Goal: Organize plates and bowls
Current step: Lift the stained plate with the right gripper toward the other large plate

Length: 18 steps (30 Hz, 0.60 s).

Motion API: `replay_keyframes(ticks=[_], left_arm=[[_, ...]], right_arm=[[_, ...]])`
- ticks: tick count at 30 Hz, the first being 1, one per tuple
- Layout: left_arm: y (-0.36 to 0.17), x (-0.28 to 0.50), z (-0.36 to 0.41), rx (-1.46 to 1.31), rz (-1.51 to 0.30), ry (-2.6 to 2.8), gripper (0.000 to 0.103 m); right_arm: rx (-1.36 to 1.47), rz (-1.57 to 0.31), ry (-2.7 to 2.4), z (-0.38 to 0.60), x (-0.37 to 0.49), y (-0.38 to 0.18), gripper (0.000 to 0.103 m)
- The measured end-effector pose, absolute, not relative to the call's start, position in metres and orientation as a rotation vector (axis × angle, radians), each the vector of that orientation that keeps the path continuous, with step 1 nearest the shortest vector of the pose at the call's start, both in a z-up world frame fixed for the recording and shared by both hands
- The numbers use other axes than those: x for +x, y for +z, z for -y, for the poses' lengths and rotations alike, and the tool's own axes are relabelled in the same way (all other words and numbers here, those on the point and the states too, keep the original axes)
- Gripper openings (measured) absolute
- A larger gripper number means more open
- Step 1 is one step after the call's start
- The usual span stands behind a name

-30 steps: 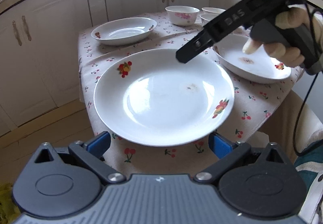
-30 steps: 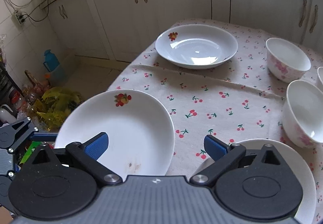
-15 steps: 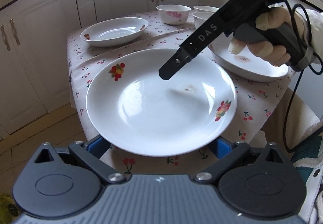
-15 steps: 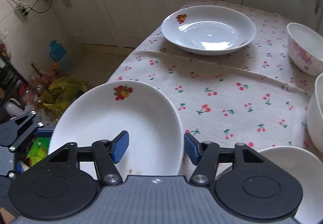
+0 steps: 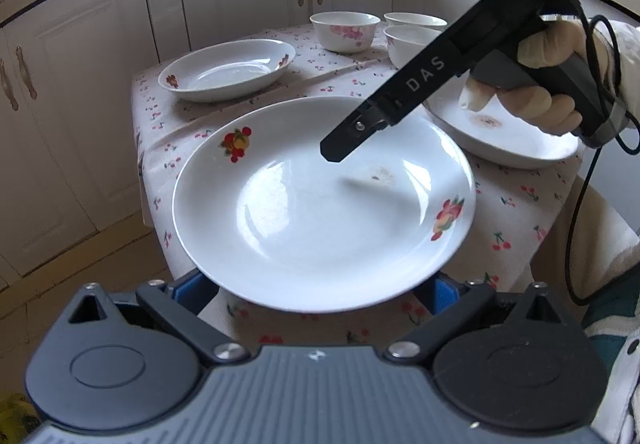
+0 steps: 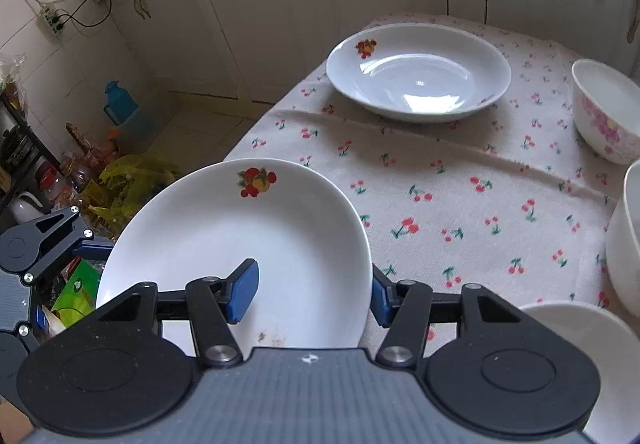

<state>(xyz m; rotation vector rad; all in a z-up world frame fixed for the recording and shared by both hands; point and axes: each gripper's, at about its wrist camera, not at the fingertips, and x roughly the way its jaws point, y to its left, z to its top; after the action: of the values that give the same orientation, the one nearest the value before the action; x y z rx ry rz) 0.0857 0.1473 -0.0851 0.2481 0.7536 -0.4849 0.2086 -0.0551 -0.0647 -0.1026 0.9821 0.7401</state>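
My right fingers [image 6: 312,296] stand half open astride the plate's [image 6: 240,236] right rim, one pad over its well and one outside, neither pressing. My left fingers [image 5: 316,284] spread wide at its near rim; whether they grip, I cannot tell. The plate hangs past the table [image 6: 440,184] edge.

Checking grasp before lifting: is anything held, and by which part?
Cannot be told. The right gripper straddles the near plate at its rim, one pad inside, one outside; the pads of the left gripper sit under its near edge.
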Motion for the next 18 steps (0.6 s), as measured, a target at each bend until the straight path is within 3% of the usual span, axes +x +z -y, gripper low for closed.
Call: replay_keyframes(ticks=[18], left_arm=[[-0.095, 0.14, -0.134, 0.286, -0.719, -0.544, 0.101]], right_arm=[[-0.051, -0.952, 0.617, 0.072, 0.248, -0.069, 0.062]])
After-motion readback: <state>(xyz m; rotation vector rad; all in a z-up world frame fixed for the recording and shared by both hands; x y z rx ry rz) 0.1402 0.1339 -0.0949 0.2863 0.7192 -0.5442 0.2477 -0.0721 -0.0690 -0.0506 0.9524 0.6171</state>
